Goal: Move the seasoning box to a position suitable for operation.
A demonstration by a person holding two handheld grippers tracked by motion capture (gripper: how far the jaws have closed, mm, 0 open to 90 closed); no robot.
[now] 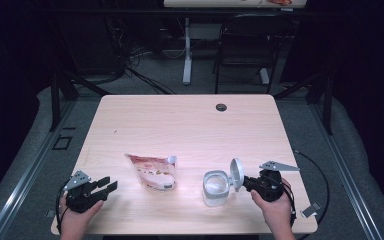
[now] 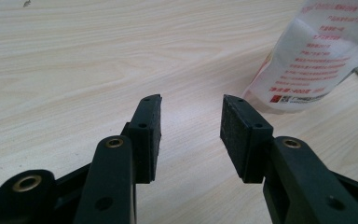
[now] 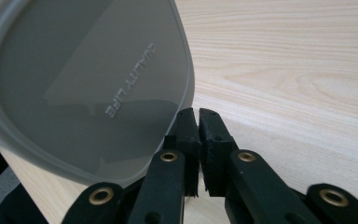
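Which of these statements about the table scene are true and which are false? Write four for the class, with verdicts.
1. The lid of the container stands open. True.
2. The pouch sits between the left gripper's jaws. False: the left gripper is apart from it, jaws open and empty.
3. In the high view, the pouch lies left of the container. True.
4. The right gripper is at the table's far edge. False: it is near the person's edge, beside the lid.
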